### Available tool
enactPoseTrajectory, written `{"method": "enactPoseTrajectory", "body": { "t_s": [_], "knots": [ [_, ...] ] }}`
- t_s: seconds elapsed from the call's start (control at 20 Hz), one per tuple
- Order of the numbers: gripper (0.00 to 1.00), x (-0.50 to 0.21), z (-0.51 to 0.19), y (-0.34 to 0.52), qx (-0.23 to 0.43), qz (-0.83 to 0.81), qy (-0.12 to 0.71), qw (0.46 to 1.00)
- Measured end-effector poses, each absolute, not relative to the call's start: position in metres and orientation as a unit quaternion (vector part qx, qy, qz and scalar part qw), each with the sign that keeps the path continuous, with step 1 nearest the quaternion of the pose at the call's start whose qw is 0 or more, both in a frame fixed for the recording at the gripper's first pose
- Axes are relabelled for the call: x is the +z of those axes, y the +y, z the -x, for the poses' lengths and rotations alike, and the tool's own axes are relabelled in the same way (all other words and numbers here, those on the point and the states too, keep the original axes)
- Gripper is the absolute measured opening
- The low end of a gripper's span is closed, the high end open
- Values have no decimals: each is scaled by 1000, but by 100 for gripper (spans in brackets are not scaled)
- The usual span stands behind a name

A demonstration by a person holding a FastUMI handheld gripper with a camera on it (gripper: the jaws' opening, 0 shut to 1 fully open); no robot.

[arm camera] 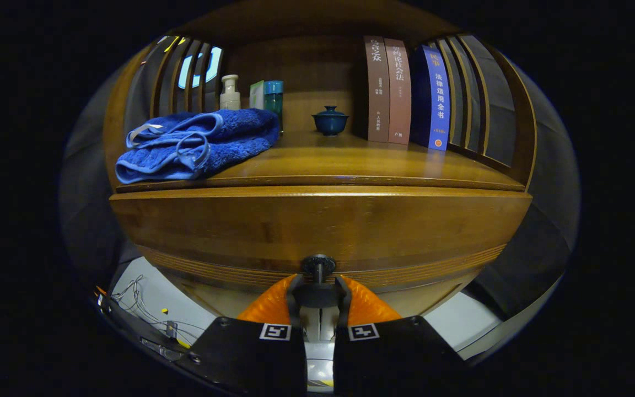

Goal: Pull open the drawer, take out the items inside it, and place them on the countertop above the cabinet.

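Drawer (pixel 317 226) of the wooden cabinet stood right in front of my gripper (pixel 318 286), its front appearing flush with the cabinet, and its small dark knob (pixel 318 266) sat low on the front. My two fingers (pixel 269 304) were drawn in close, one on each side of the knob's stem, and seemed to press on it, with the round head of the knob just ahead of the tips. Above the drawer ran the countertop (pixel 350 165). A folded blue towel (pixel 196 143) lay on its left part, reaching out to the front edge. Behind the towel stood a pale pump bottle (pixel 230 92), a green box (pixel 257 95) and a teal jar (pixel 274 99), close together. Near the middle, further back, sat a small dark blue lidded cup (pixel 330 121). To its right three books stood upright, touching: two brown ones (pixel 387 82) and a blue one (pixel 434 99). Their spines carried Chinese writing, white on the blue one; I could not make it out reliably. Slatted wooden side panels (pixel 474 94) closed off the shelf.
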State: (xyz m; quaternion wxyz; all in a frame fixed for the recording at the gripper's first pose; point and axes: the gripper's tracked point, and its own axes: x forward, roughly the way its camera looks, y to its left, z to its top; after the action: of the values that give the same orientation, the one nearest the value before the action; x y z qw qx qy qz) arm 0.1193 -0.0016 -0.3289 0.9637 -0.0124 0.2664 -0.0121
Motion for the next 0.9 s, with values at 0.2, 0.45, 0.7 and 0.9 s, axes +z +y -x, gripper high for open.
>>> {"method": "enactPoseTrajectory", "body": {
  "t_s": [0.2,0.45,0.7,0.9],
  "knots": [
    [23,-327,-92,-2,-8,10,273,962],
    [23,-324,-50,-2,-8,10,280,960],
    [23,-323,-13,-5,-10,1,286,958],
    [23,-321,12,-2,-9,0,293,956]
  ]
}}
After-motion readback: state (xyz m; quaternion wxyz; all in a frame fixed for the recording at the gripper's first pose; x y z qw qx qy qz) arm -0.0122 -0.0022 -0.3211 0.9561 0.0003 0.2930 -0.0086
